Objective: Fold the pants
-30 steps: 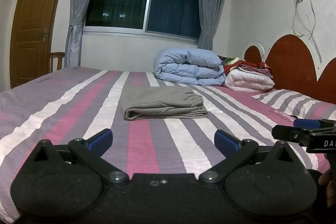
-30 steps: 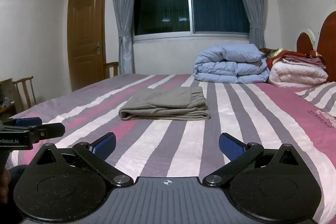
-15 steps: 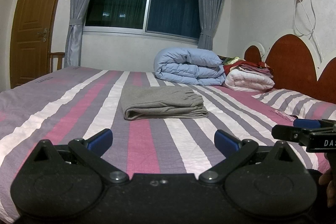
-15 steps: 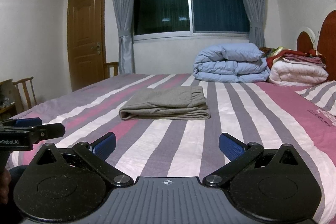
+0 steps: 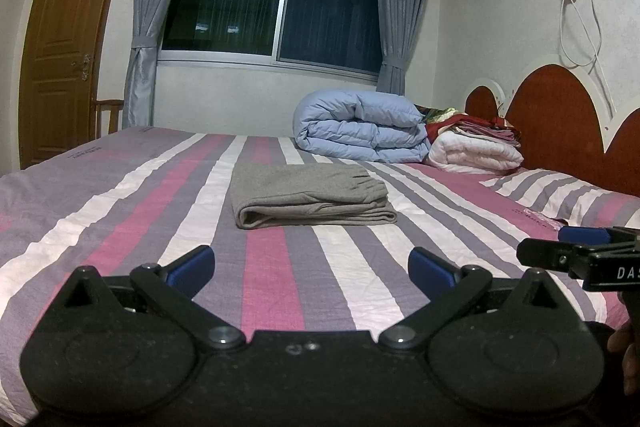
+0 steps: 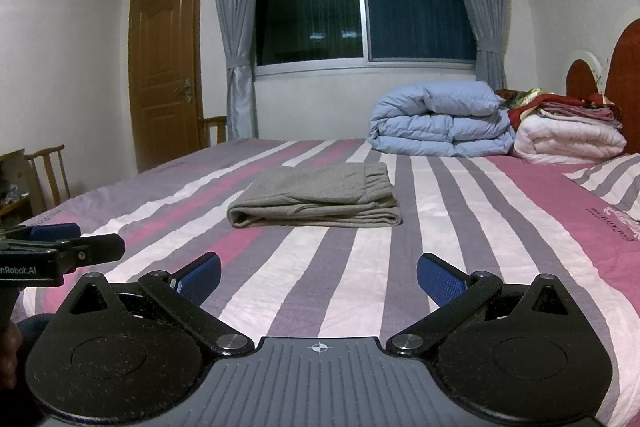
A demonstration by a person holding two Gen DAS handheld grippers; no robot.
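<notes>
on the striped bedspread (image 5: 280,267), mid-bed, the grey pants (image 5: 308,197) lie folded into a flat rectangle, rolled fold edge facing the cameras, waistband to the right. bare sheet rings them on every side. the left gripper (image 5: 311,269) and right gripper (image 6: 319,277) hang near the bed's front edge, both with jaws spread wide and holding nothing, well apart from the pants. farther back sit a rolled blue duvet (image 5: 360,131) and stacked blankets (image 5: 476,147) by the headboard (image 5: 556,119).
</notes>
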